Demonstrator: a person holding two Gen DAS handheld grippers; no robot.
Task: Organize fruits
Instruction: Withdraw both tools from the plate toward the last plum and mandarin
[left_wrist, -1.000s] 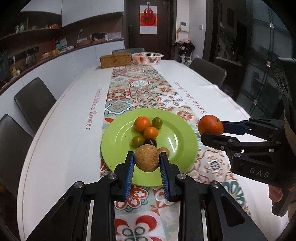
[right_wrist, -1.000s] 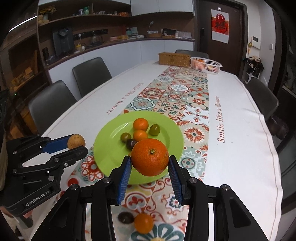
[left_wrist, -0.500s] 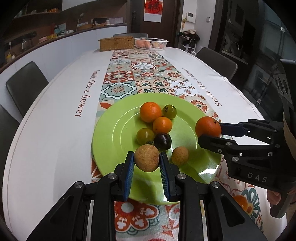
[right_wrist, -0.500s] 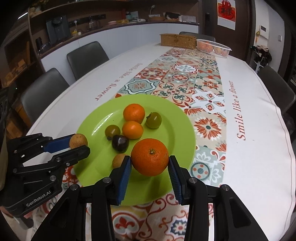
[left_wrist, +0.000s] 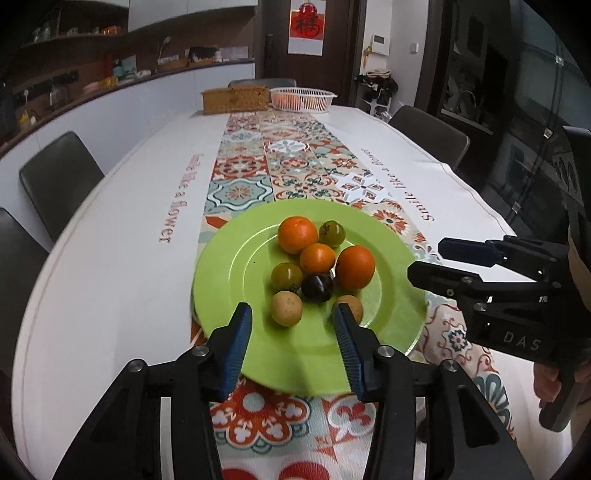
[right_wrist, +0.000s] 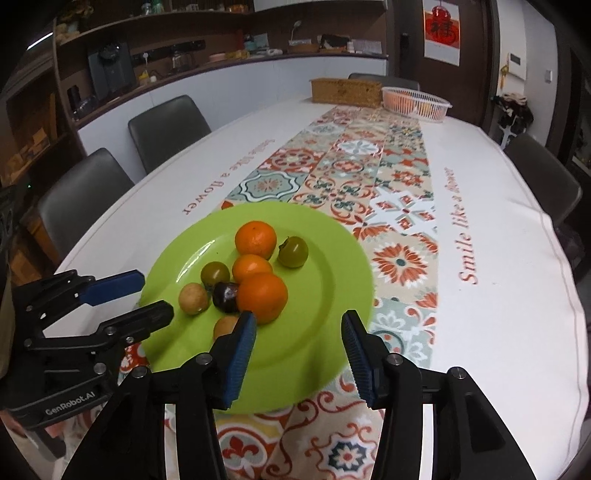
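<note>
A green plate (left_wrist: 258, 347) (right_wrist: 325, 295) on the table runner holds several fruits. A tan round fruit (left_wrist: 287, 308) (right_wrist: 193, 298) lies at the plate's near side, just beyond my open left gripper (left_wrist: 291, 347). A large orange (left_wrist: 355, 267) (right_wrist: 262, 297) lies beside a dark plum (left_wrist: 317, 288). My right gripper (right_wrist: 299, 354) is open and empty just short of that orange. Two more oranges, two green tomatoes and a second tan fruit (left_wrist: 351, 304) also sit on the plate. Each gripper shows in the other's view, the right one (left_wrist: 439, 262) and the left one (right_wrist: 147, 295).
A white basket (left_wrist: 303, 99) and a woven box (left_wrist: 235, 99) stand at the table's far end. Grey chairs (right_wrist: 166, 129) line both sides. The white tablecloth (right_wrist: 498, 258) spreads around the plate.
Both grippers opened. The tan fruit dropped from the left one and the large orange from the right one; both now lie on the plate. Both grippers drew back slightly.
</note>
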